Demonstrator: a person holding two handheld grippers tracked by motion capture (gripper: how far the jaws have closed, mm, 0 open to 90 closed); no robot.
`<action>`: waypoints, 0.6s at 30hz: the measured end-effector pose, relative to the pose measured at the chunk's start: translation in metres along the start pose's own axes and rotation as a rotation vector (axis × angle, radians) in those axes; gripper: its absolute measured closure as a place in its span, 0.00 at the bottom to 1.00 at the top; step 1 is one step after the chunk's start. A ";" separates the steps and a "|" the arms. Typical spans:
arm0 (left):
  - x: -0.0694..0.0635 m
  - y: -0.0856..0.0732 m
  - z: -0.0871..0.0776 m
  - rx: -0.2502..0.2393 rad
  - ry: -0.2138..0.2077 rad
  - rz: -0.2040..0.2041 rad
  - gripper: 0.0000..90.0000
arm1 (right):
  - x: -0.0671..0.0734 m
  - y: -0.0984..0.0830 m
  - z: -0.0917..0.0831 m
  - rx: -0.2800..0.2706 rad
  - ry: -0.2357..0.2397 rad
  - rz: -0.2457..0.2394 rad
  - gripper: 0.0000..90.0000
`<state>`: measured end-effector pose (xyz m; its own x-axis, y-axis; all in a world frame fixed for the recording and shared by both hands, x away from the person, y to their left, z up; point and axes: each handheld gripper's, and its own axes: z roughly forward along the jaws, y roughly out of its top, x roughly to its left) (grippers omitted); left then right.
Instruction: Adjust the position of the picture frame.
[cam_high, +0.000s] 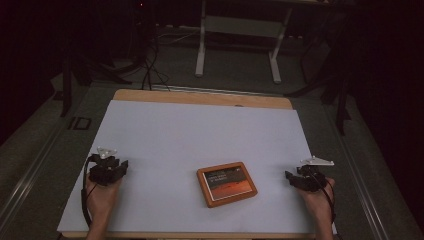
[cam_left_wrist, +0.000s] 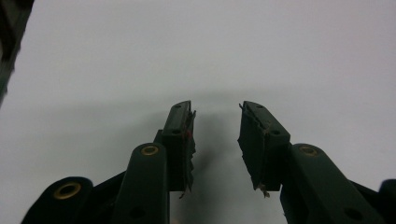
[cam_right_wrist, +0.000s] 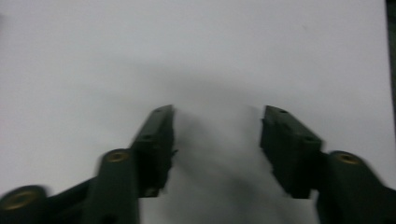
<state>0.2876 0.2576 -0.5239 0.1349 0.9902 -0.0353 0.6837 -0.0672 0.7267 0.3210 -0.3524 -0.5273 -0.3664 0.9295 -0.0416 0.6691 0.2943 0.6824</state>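
Currently both my grippers are empty, jaws apart: left gripper (cam_high: 120, 167) moderately open, right gripper (cam_high: 291, 178) wider. Orange-framed tablet (cam_high: 226, 184) lies flat on the white sheet (cam_high: 200, 130), between them near the front edge, long axis running roughly left-right, slightly skewed. Right gripper sits nearer; tablet lies inward, to its left.

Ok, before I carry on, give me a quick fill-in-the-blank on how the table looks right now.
1. The orange-framed box lies flat on the white table cover, ____ the two grippers.
2. The left gripper has its jaws ____, with nothing between them.
3. The right gripper holds ____ between its jaws.
4. Neither gripper ____ the box.

Missing words: between; open; nothing; touches
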 end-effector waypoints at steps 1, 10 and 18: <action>0.000 0.000 -0.001 -0.010 -0.022 -0.005 0.71 | 0.002 0.001 -0.001 -0.005 0.012 -0.011 0.62; -0.016 0.002 -0.002 0.006 -0.124 0.109 0.71 | 0.022 0.006 -0.006 -0.045 0.039 -0.089 0.87; -0.037 0.001 -0.001 0.028 -0.170 0.218 0.71 | 0.048 0.010 -0.005 -0.004 0.133 -0.224 1.00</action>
<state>0.2821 0.2207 -0.5213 0.3979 0.9174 0.0032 0.6443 -0.2819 0.7109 0.3066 -0.3056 -0.5191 -0.5872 0.8037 -0.0962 0.5589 0.4885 0.6701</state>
